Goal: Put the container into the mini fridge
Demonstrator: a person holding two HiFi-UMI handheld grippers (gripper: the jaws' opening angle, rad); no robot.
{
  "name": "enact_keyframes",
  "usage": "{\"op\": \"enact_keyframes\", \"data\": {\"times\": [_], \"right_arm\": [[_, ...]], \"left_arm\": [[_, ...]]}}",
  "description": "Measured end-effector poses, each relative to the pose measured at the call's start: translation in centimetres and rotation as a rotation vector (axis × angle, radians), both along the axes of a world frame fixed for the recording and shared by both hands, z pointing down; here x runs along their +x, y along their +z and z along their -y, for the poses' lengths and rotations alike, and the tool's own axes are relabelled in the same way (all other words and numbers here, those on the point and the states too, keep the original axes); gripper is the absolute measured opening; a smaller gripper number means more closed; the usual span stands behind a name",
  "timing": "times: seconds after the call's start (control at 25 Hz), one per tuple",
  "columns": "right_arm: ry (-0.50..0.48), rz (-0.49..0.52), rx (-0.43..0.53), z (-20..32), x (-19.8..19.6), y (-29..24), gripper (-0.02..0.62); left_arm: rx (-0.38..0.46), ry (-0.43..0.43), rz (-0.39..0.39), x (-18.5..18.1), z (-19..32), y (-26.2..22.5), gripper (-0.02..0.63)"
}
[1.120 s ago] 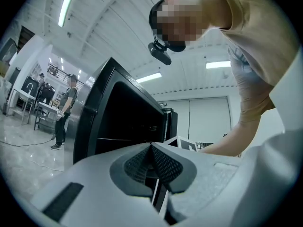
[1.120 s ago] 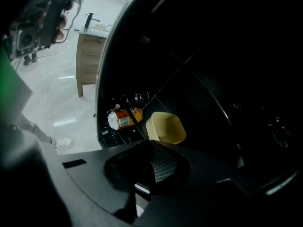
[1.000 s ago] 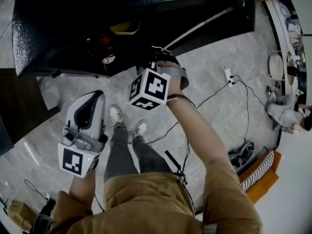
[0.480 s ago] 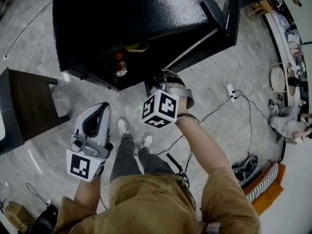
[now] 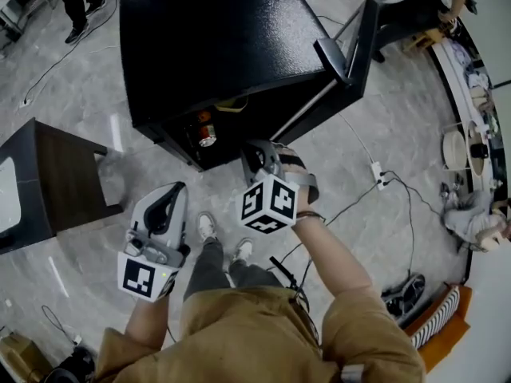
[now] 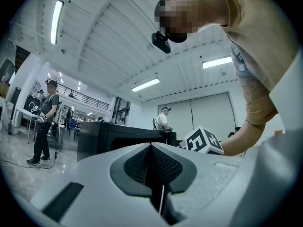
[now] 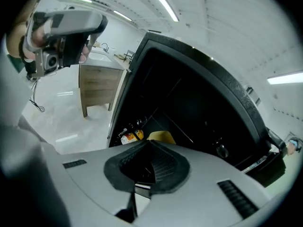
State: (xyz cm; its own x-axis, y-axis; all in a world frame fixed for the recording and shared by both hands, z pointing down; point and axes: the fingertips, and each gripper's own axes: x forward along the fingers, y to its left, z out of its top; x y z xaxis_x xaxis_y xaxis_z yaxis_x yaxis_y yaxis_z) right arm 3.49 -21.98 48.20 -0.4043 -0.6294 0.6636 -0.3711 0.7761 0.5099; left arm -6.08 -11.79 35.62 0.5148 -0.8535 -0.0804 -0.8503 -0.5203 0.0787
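Floor: grey polished tiles run under everything. The mini fridge point(image 5: 215, 46) stands on them ahead of my shoes, its door point(image 5: 351, 50) swung wide to the right.
Container: the yellow container point(image 5: 232, 104) sits inside the fridge, to the right of a can point(image 5: 206, 134). Neither claw touches it.
Right claw: my right claw point(image 5: 257, 156) has its jaws pressed together with nothing in them. It hangs just outside the fridge opening, tilted down toward it.
Left claw: my left claw point(image 5: 170, 191) also has its jaws together and holds nothing. It is over the floor on my left, well apart from the fridge and pointing level.
Stage: I judge the placing done and the door not yet closed.
Risk, door: it could be left standing open, since neither claw is on it or near its edge.
Risk, container: I cannot tell how far back it sits. If its front pokes past the shelf, a closing door would strike it and shove it askew.
Risk, can: my right claw is close to the opening, so a careless sweep toward the door could clip the can and knock it out onto the tiles.
Risk, push: a closed claw nudging the smooth door may slide off, leaving the door ajar.
Risk, cable: a cable point(image 5: 351, 206) and power strip point(image 5: 375, 171) lie on the floor on the door's side. A step that way could snag them and tug the plug.
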Motion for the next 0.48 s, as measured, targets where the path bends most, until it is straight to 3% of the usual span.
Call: {"op": "enact_keyframes", "data": {"times": [0.48], "right_arm": [[0.033,0.104,0.031,-3.3,2.3,-6.7,0.002]], "left_arm": [[0.025,-0.007,0.033,0.6,-2.0,-3.6,0.002]]}}
